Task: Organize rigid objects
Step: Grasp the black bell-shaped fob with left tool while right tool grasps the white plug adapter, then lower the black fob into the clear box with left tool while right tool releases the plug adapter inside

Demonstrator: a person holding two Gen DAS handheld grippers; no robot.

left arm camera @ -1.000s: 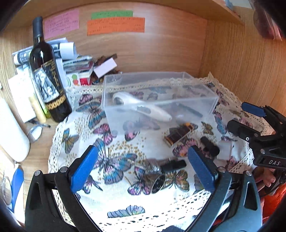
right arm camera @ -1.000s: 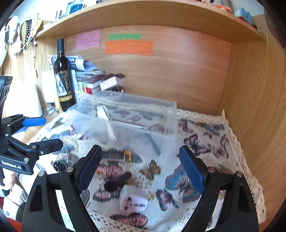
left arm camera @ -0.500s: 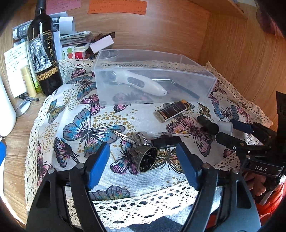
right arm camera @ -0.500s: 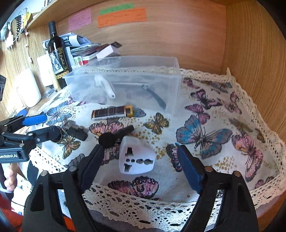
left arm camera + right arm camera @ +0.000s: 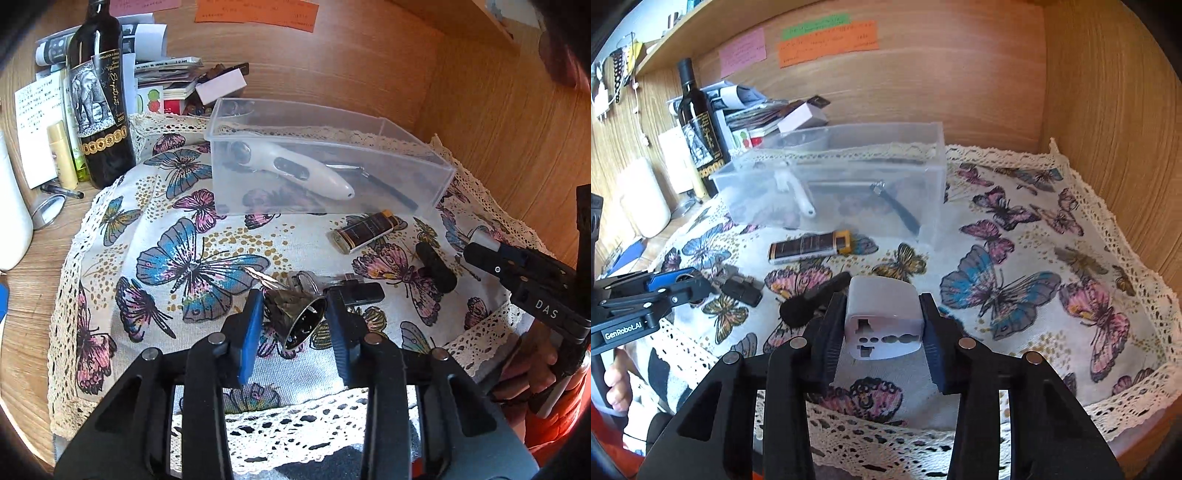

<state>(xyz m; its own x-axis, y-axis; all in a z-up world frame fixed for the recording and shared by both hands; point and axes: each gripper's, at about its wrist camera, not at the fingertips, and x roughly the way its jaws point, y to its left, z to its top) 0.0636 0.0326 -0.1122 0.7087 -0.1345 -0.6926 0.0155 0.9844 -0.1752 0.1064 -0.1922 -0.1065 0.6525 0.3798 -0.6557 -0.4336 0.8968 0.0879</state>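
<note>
A wooden alcove, its back wall dotted with coloured paper notes, framed a lace-edged butterfly cloth (image 5: 110,258) where you worked with both tools at once. Your left gripper (image 5: 295,317) had just been closing and was clamped on a small metal bell (image 5: 299,317) at the 6 o'clock edge of the left wrist view, a key ring and a black USB stick (image 5: 360,292) trailing from the bell at 1 o'clock. Your right gripper (image 5: 882,325) had also just been closing; its pads sat against both sides of a white travel adapter (image 5: 881,321) low in the right wrist view, the adapter resting on the cloth. A black foam-tipped piece (image 5: 812,301) lay touching the adapter's 9 o'clock side, close to the left finger. The clear plastic box (image 5: 439,184) stood at 12 o'clock from both grips, already holding a white pen-shaped device (image 5: 295,171) and a slim dark tool. A dark lighter (image 5: 364,230) lay just before its front wall.

To do this step well, you would likely lift both straight up before swinging toward the box, so the ring and stick come clear of the lace and the foam-tipped piece is not dragged along. The bell's rounded wall could slip, so a firm squeeze looked wise.
</note>
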